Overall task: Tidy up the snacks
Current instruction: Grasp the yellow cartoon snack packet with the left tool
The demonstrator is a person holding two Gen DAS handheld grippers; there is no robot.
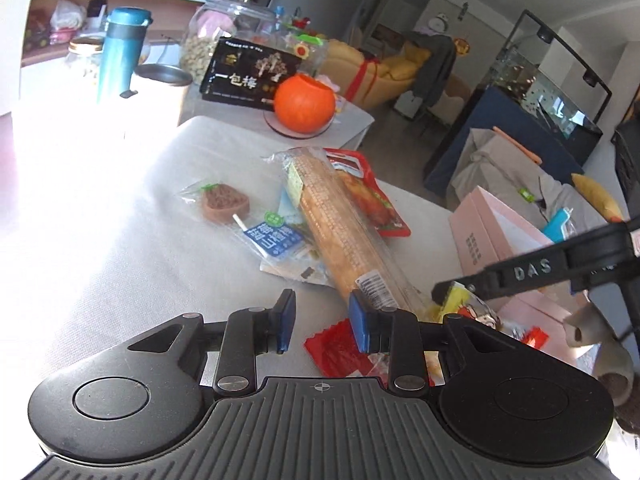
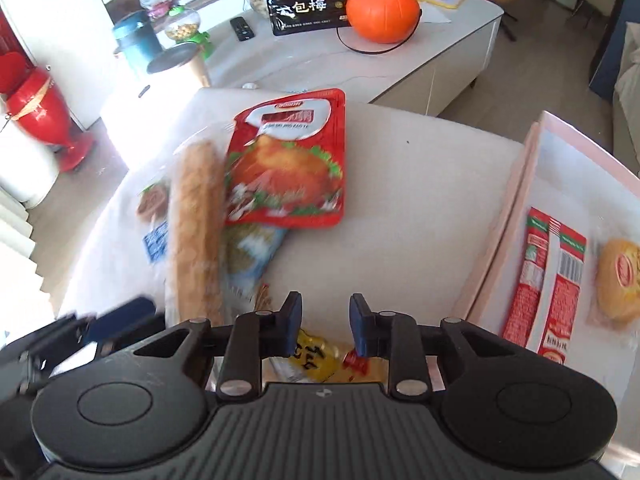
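Left wrist view: left gripper [image 1: 324, 320] hangs low over the pale cushioned surface [image 1: 120, 220]. Its blue pads stand a little apart, and only bare cloth shows in the gap, so it is released. A red wrapper [image 1: 336, 352] lies just beyond and partly under its right-hand pad.

Snack pile, mid-surface:
- A long bread stick in clear wrap [image 1: 340, 224] lies on top, with its near end just beside the left gripper's right-hand pad.
- A red roast-chicken pouch [image 2: 286, 160] lies along the stick, its edge tucked under it.
- A brown lollipop in clear film [image 1: 224, 202] lies on the other side of the stick.
- A blue-label packet [image 1: 276, 240] sits between the lollipop and the stick, partly under the stick.

Right wrist view: right gripper [image 2: 326, 320] points steeply down over a yellow snack packet [image 2: 316, 356]. The jaws are drawn narrow, and the packet spans the space behind the pads. From the left camera one fingertip sits on the packet's edge. I cannot tell whether it is actually pinched (the linkage hides the contact).

The pink box [image 2: 500, 232] stands open at the edge of the surface, to the right. Inside it a red-and-white sausage pack [image 2: 548, 280] lies flat, with a round yellow cake in film [image 2: 618, 280] just beside it.

On the far table are an orange pumpkin bucket [image 1: 305, 104], a black plum bag [image 1: 248, 72] behind it, and a teal flask [image 1: 120, 52].
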